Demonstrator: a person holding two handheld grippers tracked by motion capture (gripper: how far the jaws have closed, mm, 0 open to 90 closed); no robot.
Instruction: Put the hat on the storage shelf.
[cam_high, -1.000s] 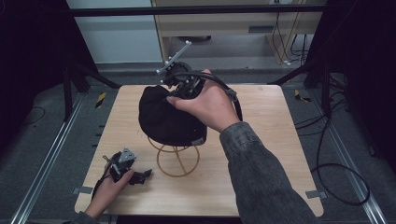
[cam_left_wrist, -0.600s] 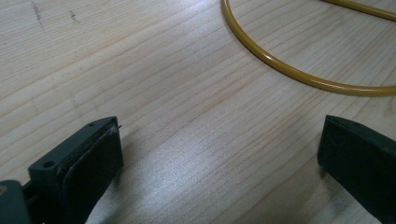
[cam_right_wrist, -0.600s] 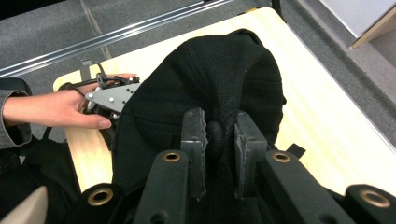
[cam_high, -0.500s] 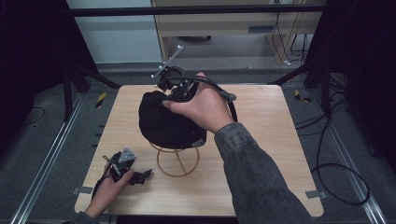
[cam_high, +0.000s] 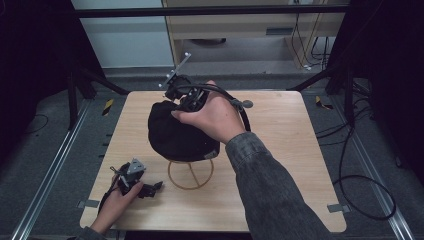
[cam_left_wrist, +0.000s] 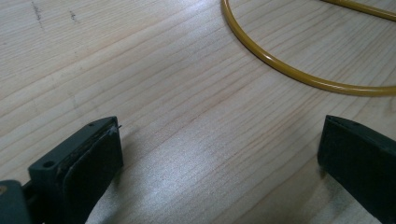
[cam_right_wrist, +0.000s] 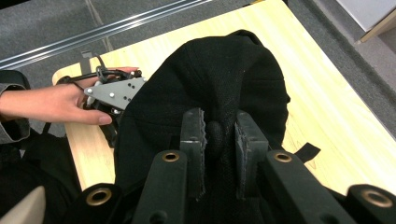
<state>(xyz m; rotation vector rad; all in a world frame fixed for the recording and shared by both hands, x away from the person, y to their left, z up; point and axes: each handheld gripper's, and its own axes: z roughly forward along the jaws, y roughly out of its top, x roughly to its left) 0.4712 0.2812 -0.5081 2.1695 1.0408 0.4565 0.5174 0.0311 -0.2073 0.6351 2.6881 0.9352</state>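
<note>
A black cap (cam_high: 172, 131) sits on top of a yellow wire stand (cam_high: 190, 174) in the middle of the wooden table (cam_high: 280, 165). My right gripper (cam_high: 182, 97) is at the cap's far top side, shut on a pinch of the cap's fabric (cam_right_wrist: 215, 133), with the cap (cam_right_wrist: 205, 84) spreading out beyond the jaws. My left gripper (cam_high: 152, 188) rests on the table near the front left corner, open with nothing between its pads (cam_left_wrist: 88, 163). The stand's round base ring (cam_left_wrist: 289, 70) lies just ahead of it.
The left gripper and the hand holding it (cam_right_wrist: 60, 102) show beyond the cap in the right gripper view. Black frame posts (cam_high: 75, 85) and cables (cam_high: 360, 190) surround the table. A metal rail (cam_high: 45, 170) runs along the floor at left.
My right gripper has shifted slightly left and back along the cap's top, still holding the fabric. The left gripper has stayed where it was.
</note>
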